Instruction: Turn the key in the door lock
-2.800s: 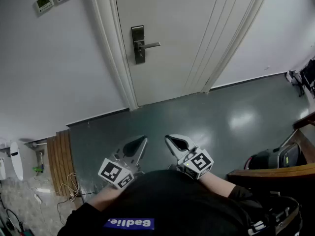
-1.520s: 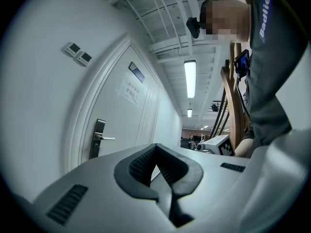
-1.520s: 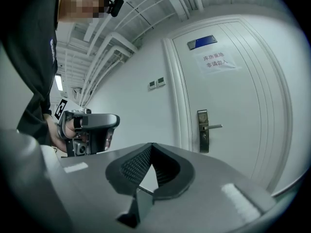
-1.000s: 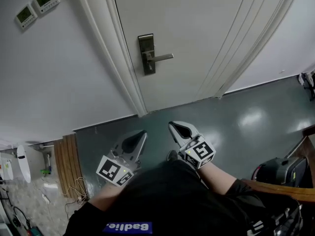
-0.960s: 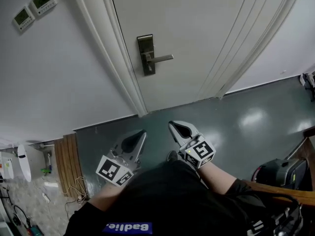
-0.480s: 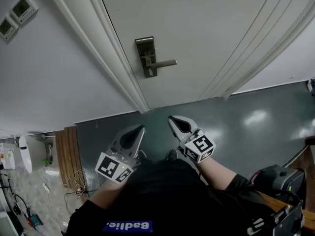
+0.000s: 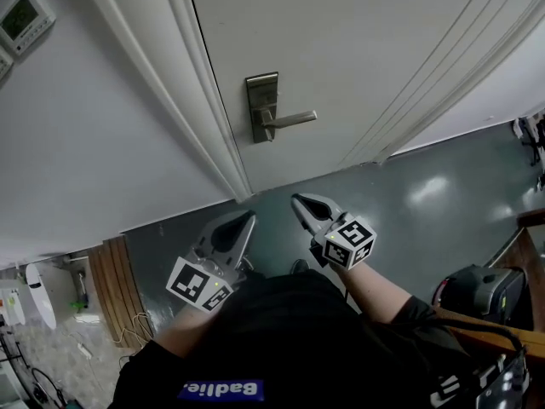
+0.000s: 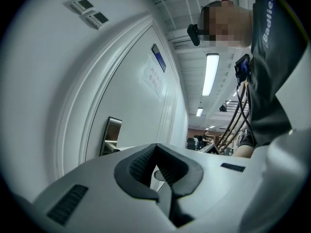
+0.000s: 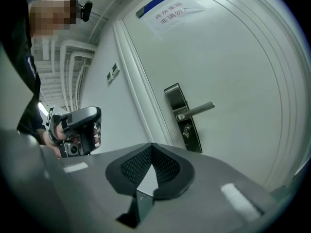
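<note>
Both tools hang low before the door [image 7: 358,49], short of reach, so neither has work to do: the left tool [image 7: 247,219] and the right tool [image 7: 299,201] each have jaws pressed together on nothing, tips aimed doorward. The lock plate [image 9: 183,125] stands ahead of the right tool and above its tips, well apart. Under the lever handle [image 9: 197,109] sits the keyhole [image 9: 186,129]; a key may be in it, but it is too small to tell. The right tool looks better placed to take it

Wall thermostat [image 7: 23,14], glossy grey floor [image 7: 434,196]
</note>
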Demonstrator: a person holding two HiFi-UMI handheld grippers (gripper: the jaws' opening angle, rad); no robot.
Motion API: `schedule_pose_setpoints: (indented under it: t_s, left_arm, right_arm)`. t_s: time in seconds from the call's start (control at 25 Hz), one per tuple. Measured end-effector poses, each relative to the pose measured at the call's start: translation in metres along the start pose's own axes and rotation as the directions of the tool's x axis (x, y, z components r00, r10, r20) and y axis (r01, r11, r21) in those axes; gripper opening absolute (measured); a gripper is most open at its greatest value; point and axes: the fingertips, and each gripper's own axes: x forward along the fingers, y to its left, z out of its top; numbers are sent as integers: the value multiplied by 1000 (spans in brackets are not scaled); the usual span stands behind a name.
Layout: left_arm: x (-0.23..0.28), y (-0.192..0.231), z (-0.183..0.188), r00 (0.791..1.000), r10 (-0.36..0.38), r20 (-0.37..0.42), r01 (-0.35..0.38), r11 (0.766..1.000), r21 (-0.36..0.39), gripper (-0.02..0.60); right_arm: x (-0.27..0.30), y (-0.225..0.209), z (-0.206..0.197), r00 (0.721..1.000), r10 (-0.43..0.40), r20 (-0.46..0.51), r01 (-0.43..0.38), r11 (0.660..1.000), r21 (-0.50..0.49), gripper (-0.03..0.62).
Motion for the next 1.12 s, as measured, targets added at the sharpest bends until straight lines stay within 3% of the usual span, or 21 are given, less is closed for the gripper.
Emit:
schedule_pose_setpoints:
  t_s: [0.16,0.28,0.6,0.76,0.88,1.04,1.12]
  left_arm:
    - [-2,17,10,997,-81,-2,81,997,1,-6]
    - [-1,28,10,995,-102,-13,102,995,-9,-6]
    - [27,43,5,997,-58,-45,58,998,-12,-6]
    - [42,42,3,998,-29,-64,30,1000,7,-6]
    - [49,43,2,997,2,-78,-1,1000,13,-7]
    - [53,42,-5,993,27,-112,-26,1000,13,-6]
    - [53,41,-8,992,30,-126,-29,999,15,-6]
  right_arm:
    - [22,2,8,999,-29,15,29,1000,8,-2]
    - [32,-3,9,998,-58,20,57,998,21,-2]
    - [57,-50,-3,1000,-9,30,4,985,171,4]
    - [71,-74,-12,998,45,52,-59,948,314,63]
    - [81,-90,-17,992,69,103,-109,879,464,71]
    - [97,-111,-21,973,79,219,-211,699,684,98]
    - [105,-121,-21,959,73,274,-256,638,726,113]
